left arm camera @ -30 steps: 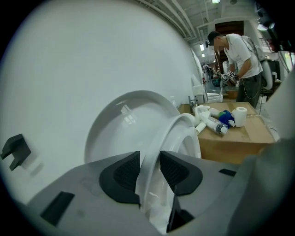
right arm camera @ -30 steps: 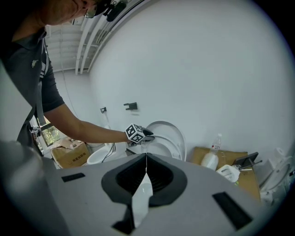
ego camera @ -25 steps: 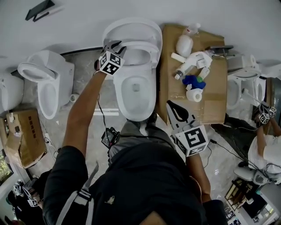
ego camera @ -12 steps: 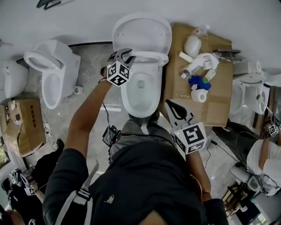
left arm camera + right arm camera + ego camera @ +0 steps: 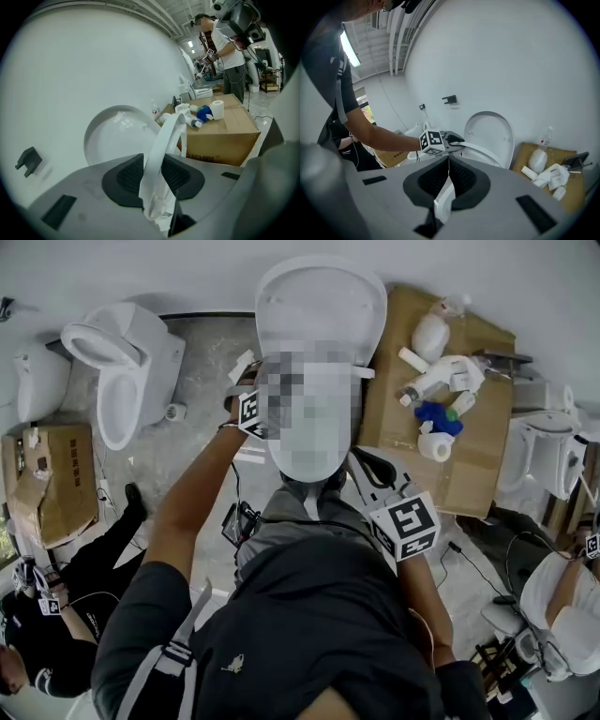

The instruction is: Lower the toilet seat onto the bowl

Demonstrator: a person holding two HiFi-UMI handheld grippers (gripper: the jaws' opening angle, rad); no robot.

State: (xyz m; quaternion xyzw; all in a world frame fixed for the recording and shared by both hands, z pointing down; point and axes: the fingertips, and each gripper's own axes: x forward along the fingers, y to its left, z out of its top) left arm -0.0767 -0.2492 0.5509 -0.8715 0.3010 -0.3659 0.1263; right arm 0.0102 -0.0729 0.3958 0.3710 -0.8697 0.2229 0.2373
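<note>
A white toilet stands against the wall with its lid (image 5: 321,306) upright. Its bowl is hidden under a mosaic patch in the head view. My left gripper (image 5: 251,404) is shut on the left side of the seat ring (image 5: 164,140), which runs edge-on between the pads. The right gripper view shows that gripper (image 5: 454,140) holding the seat (image 5: 483,152) tilted well away from the lid (image 5: 490,133). My right gripper (image 5: 380,479) hangs at the bowl's near right side, shut, its pads (image 5: 448,164) together with nothing between them.
A cardboard box (image 5: 469,474) right of the toilet carries bottles, a blue item and a paper roll (image 5: 436,442). More toilets stand at the left (image 5: 122,371) and right (image 5: 544,456). A second box (image 5: 47,493) and a crouching person (image 5: 56,615) are at the left.
My left gripper has pulled the seat away from the upright lid toward me, and the seat now leans further down. The right gripper has sunk a little.
</note>
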